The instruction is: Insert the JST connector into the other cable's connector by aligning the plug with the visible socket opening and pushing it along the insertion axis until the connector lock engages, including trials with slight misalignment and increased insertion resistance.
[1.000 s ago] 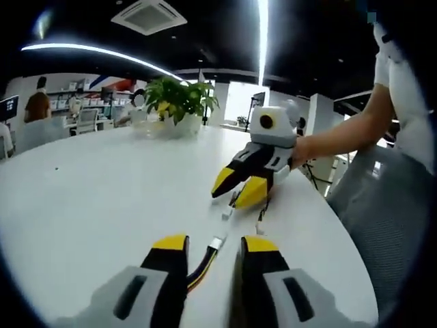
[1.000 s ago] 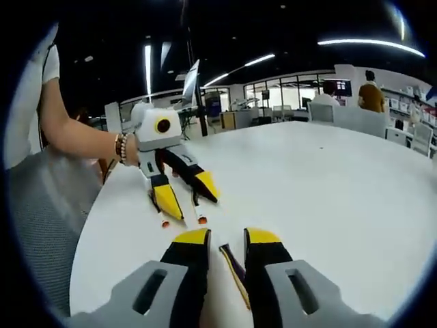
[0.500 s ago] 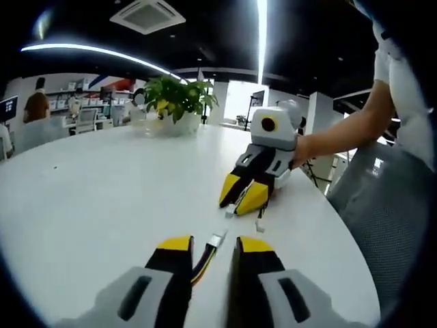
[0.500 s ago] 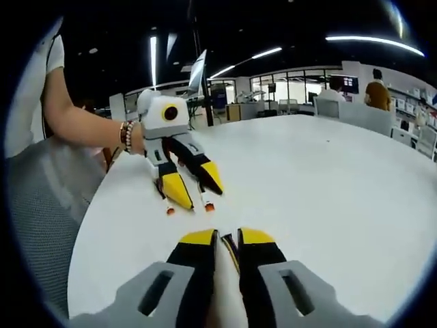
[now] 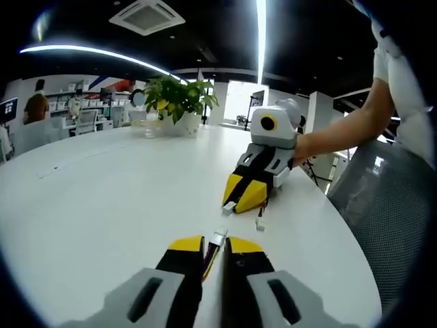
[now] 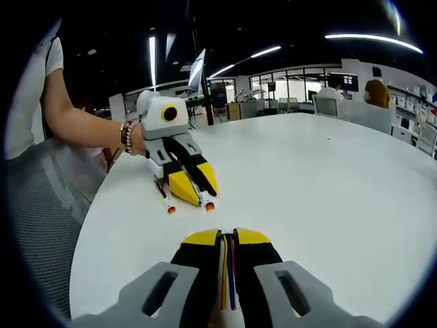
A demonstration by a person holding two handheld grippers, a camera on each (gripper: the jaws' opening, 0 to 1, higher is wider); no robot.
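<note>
In the left gripper view my left gripper [image 5: 216, 244] is shut on a cable with yellow and dark wires. Its white JST connector [image 5: 217, 238] pokes out just past the yellow tips. Across the white table [image 5: 102, 191] the right gripper [image 5: 240, 199] rests with its jaws together, a white connector [image 5: 230, 205] at its tip and another small plug [image 5: 260, 224] lying beside it. In the right gripper view my right gripper [image 6: 227, 237] is shut on a cable of yellow, red and blue wires [image 6: 227, 277]. The left gripper [image 6: 193, 191] lies opposite, with two orange-tipped cable ends [image 6: 169, 208] by its tips.
A potted plant [image 5: 179, 102] stands at the far side of the table. A person's arm [image 5: 341, 133] holds the right gripper, and a grey mesh chair [image 5: 389, 205] sits beyond the table's right edge. People and desks fill the background.
Both pairs of jaws have closed from open onto the cables between them. The two grippers have come slightly nearer to each other.
</note>
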